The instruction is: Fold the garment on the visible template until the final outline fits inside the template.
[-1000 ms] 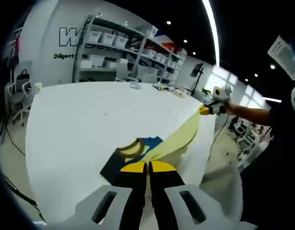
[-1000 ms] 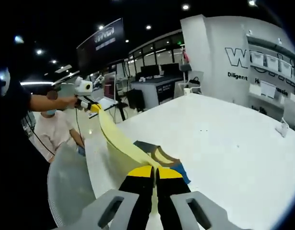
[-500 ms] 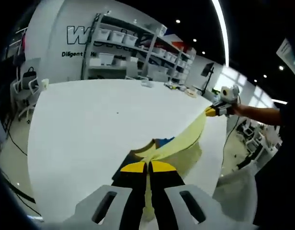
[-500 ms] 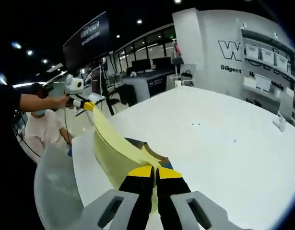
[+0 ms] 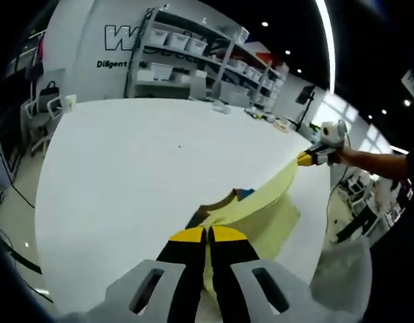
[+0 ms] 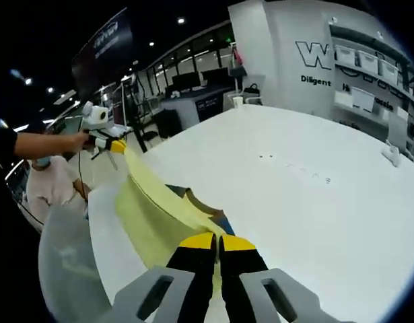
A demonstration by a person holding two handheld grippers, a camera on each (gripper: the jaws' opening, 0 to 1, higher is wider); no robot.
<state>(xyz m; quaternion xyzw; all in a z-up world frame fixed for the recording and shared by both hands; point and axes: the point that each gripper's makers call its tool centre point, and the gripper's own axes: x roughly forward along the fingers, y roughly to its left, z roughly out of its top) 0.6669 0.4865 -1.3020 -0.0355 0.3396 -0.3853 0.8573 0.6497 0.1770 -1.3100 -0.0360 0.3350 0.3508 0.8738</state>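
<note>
Garment: we see a pale yellow garment [image 5: 264,205] held up above the near edge of the table, stretched in a taut band between the two grippers, with the rest of the cloth hanging down below that band. In the right gripper view the same garment [image 6: 153,205] runs from our fingers up to the other gripper at the left.

Template: under the cloth we can make out a dark sheet with a blue patch [image 5: 223,200], lying flat on the table near its edge; most of it is covered by the garment. In the right gripper view it shows as a dark and blue strip [image 6: 210,214] just beside the cloth.

Left gripper [image 5: 207,235]: its fingers are pressed together on one end of the garment, the yellow cloth coming out between the tips. In the right gripper view we see it [image 6: 112,145] at the left, carried by a hand [image 6: 77,140], pinching the far end of the band.

Right gripper [image 6: 218,241]: its fingers are likewise pinching the cloth. In the left gripper view it [image 5: 307,159] sits at the right, gripping the other end.

Table [image 5: 126,161]: wide, white and round-edged.

Surroundings: we see shelves with white bins [image 5: 193,50] along the back wall.
</note>
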